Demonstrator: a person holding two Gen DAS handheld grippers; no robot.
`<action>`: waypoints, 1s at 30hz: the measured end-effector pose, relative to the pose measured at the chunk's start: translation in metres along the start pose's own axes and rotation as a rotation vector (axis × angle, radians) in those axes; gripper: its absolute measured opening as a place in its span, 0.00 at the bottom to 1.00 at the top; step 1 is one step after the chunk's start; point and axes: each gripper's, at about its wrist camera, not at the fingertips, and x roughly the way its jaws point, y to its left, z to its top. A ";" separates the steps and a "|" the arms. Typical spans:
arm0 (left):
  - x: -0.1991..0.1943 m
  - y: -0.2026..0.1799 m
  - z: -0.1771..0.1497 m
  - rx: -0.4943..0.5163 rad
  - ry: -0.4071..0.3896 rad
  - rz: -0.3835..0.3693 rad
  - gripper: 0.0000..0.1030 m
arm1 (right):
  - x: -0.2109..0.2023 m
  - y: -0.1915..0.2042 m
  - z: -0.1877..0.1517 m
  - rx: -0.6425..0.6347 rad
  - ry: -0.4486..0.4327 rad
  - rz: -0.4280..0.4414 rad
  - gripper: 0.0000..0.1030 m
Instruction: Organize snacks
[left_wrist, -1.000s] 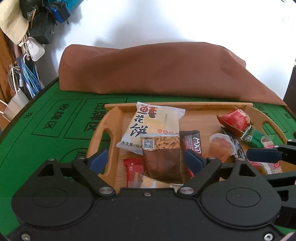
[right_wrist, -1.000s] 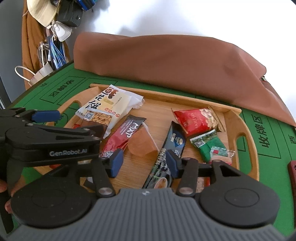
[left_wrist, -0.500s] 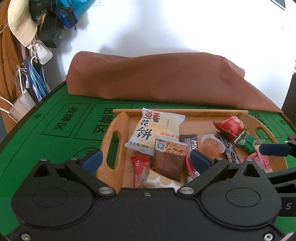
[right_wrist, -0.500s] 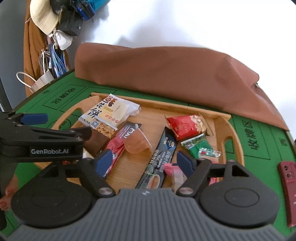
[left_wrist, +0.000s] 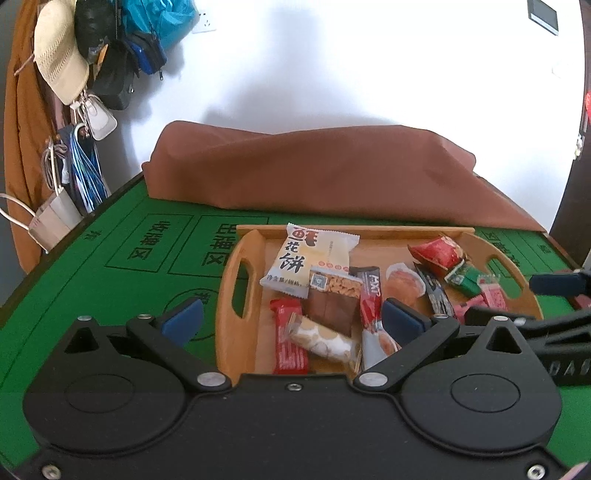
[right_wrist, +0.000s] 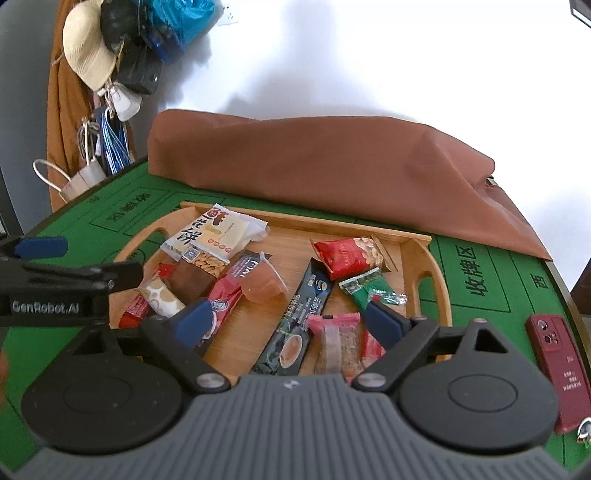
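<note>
While both grippers hover spread and empty, the right gripper (right_wrist: 288, 317) seems nearer the coffee stick (right_wrist: 295, 321), lying lengthwise toward the tray's (right_wrist: 417, 240) near edge.

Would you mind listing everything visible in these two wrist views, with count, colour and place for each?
wooden tray: 1, light wood, on the green table, holds the snacks
big biscuit packet: 1, white and yellow, tray's far left
nut packet: 1, red, tray's far right
jelly cup: 1, clear orange, tray's middle
coffee stick: 1, dark, near the middle
green packets: 2, beside the nut packet
phone: 1, dark red, on the table right of the tray
brown cloth: 1, behind the tray
table: 1, green felt
hat and bags: several, hanging at left
left gripper: 1, black, blue pads, open
right gripper: 1, grey and black, open
</note>
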 end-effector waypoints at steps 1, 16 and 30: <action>-0.004 0.000 -0.002 0.008 -0.004 0.004 1.00 | -0.003 -0.001 -0.001 0.009 -0.005 0.003 0.93; -0.047 0.004 -0.030 -0.019 -0.029 -0.033 1.00 | -0.048 -0.001 -0.026 0.011 -0.086 0.005 1.00; -0.058 0.003 -0.059 -0.011 -0.004 -0.015 1.00 | -0.058 -0.004 -0.050 0.029 -0.079 -0.007 1.00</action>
